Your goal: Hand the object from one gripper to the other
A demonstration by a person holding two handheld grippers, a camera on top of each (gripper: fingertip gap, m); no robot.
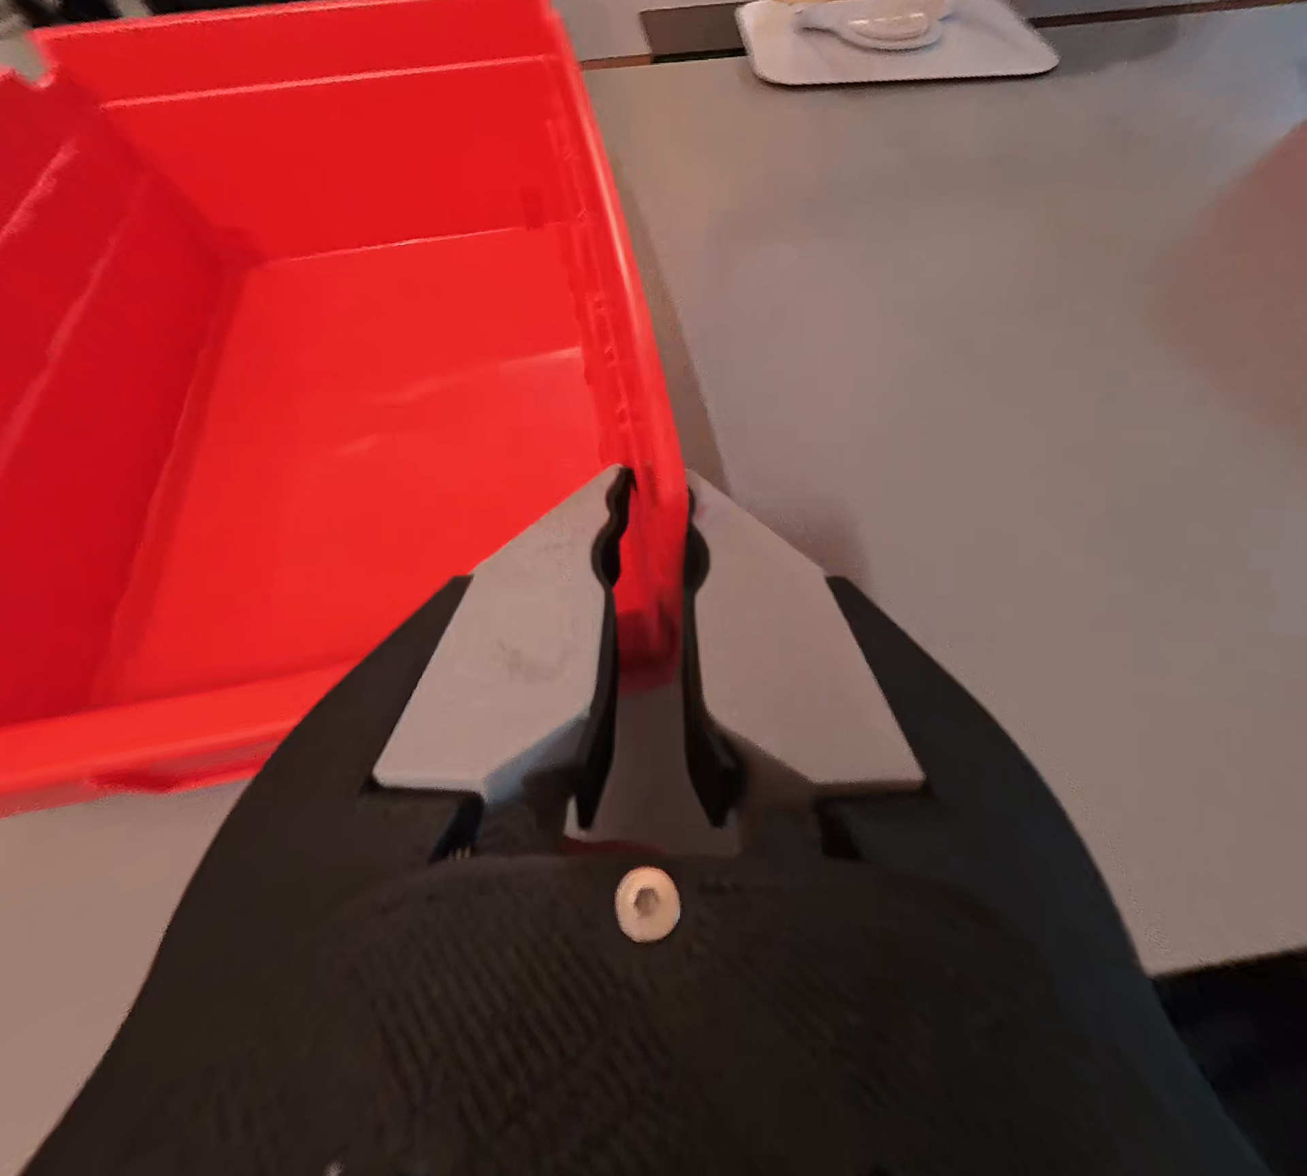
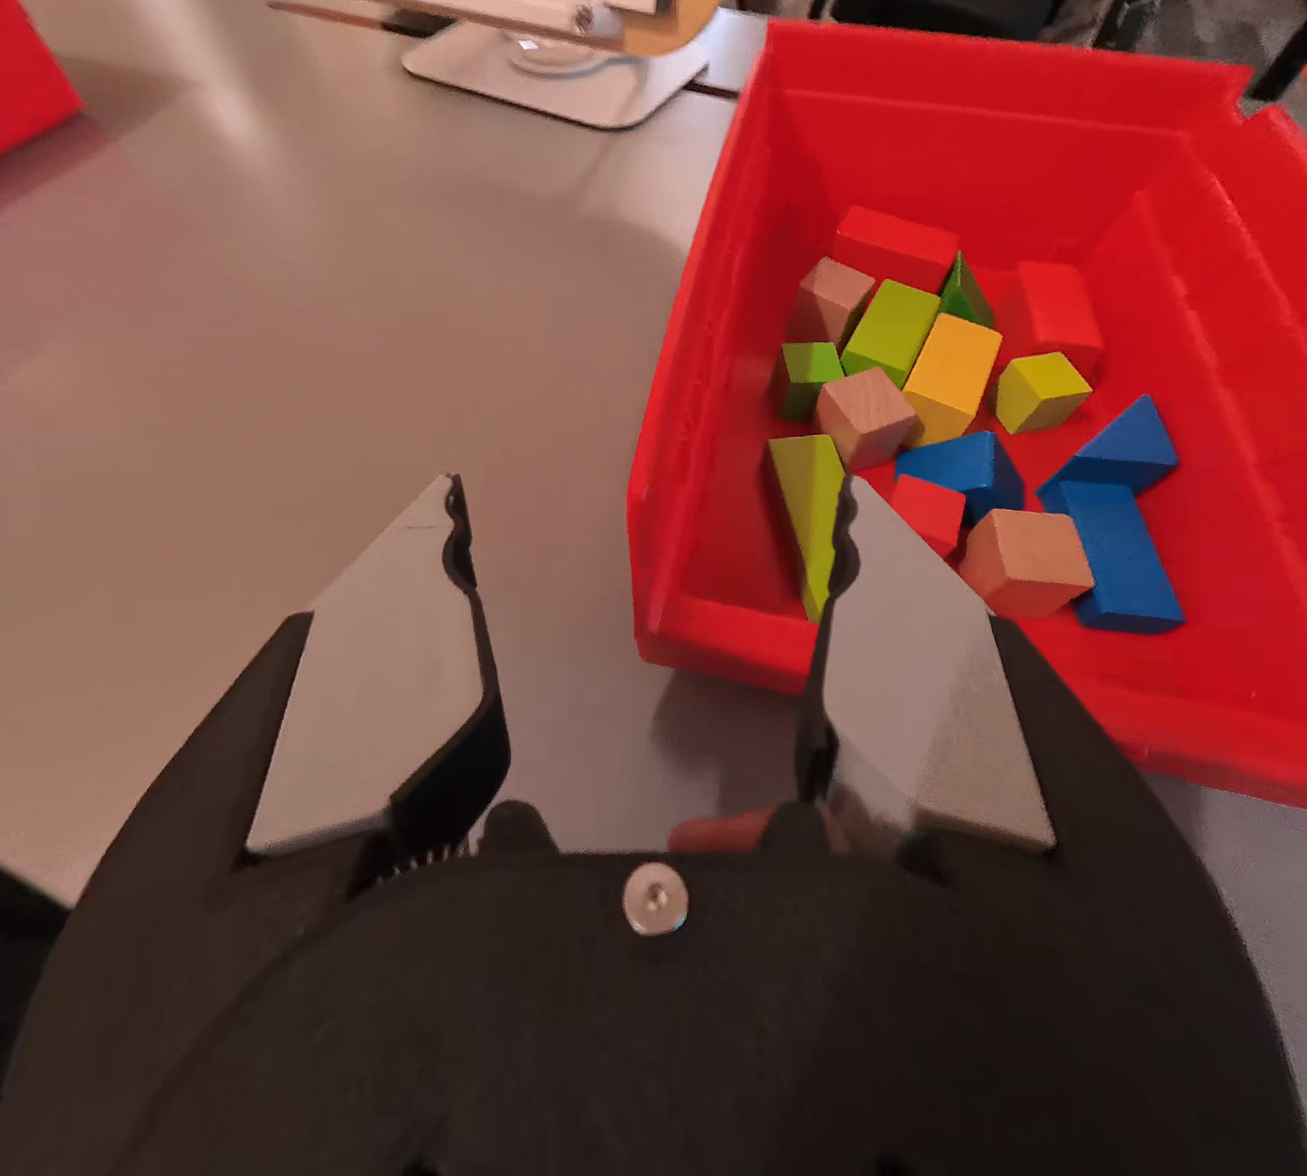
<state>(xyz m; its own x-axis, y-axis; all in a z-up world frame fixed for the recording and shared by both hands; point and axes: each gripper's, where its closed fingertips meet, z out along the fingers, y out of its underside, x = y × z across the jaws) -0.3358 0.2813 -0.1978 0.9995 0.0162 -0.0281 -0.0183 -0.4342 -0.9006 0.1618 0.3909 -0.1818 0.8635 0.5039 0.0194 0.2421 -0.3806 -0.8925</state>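
Note:
In the left wrist view my left gripper (image 1: 654,481) is shut on a small red block (image 1: 645,640), which shows in the narrow gap between the fingers. It hovers over the front right corner of an empty red bin (image 1: 318,152). In the right wrist view my right gripper (image 2: 652,481) is open and empty, above the grey table (image 2: 353,329). It sits just left of a second red bin (image 2: 990,138) that holds several coloured wooden blocks (image 2: 951,378). Its right finger overlaps that bin's front left corner.
A board with a sheet of paper on a white stand (image 1: 898,39) is at the back of the table, also in the right wrist view (image 2: 566,74). A corner of the empty bin (image 2: 28,74) shows far left. A blurred pale shape (image 1: 1266,265) is at the right edge. The tips of one gripper are about 50 centimeters away from the tips of the other.

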